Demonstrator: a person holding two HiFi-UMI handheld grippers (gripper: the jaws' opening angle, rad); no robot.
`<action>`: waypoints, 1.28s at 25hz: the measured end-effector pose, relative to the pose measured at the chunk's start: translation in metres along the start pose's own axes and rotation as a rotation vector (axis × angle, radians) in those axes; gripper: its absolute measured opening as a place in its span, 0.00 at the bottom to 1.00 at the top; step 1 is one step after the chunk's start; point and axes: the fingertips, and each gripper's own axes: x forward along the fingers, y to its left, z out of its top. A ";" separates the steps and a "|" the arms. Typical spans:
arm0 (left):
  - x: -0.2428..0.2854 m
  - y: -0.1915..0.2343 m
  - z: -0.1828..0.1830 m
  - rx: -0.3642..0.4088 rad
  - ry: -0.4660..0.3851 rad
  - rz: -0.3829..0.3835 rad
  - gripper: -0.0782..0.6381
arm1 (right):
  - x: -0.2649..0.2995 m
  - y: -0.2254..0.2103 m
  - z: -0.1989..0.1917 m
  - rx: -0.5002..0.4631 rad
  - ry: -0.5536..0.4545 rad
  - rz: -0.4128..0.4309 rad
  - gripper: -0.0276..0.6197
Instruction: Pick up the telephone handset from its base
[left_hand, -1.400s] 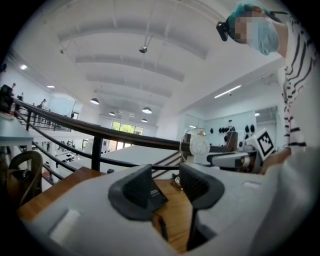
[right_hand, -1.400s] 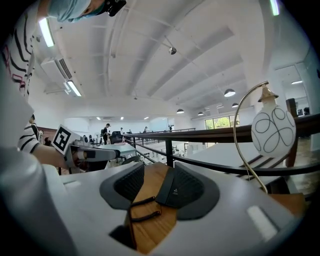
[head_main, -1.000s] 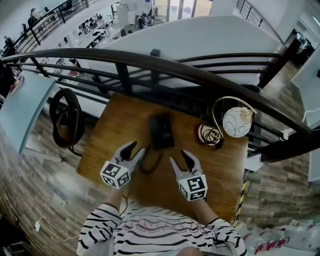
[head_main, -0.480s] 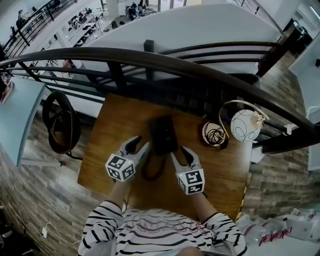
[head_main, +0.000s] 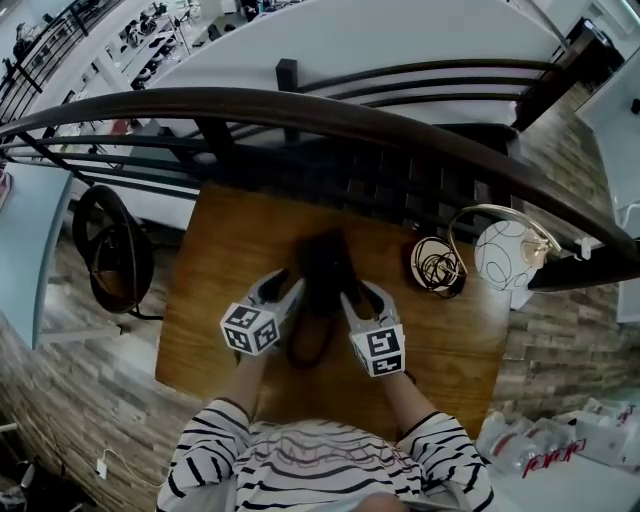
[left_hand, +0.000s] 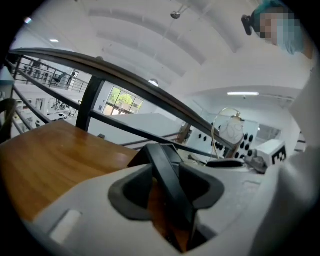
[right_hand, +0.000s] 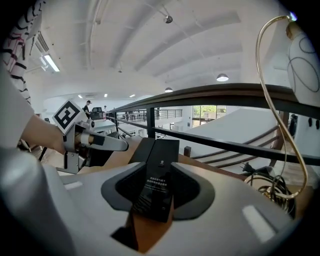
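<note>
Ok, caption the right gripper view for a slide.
Right hand-held gripper, jaws just closing, straddles the flat black telephone on the wooden table.

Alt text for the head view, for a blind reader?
A person's left gripper and right gripper are at a black telephone on a wooden table, jaws open; the right's have just been closing, the telephone's near end between them. Railing behind.

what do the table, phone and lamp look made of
Table: wood or wood veneer, warm brown with visible grain and a soft sheen.
Phone: probably black plastic, smooth and faintly glossy, with small pale print.
Lamp: white globe, glass or plastic, can't tell which, on a thin brass-coloured arc, likely metal.
</note>
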 end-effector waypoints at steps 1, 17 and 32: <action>0.004 0.004 -0.003 -0.019 0.006 -0.002 0.34 | 0.005 -0.001 -0.005 0.001 0.007 0.000 0.27; 0.052 0.007 -0.033 -0.354 0.093 -0.146 0.39 | 0.043 -0.011 -0.044 -0.070 0.082 0.007 0.21; 0.054 0.005 -0.035 -0.454 0.132 -0.185 0.23 | 0.042 -0.014 -0.048 -0.074 0.037 -0.009 0.22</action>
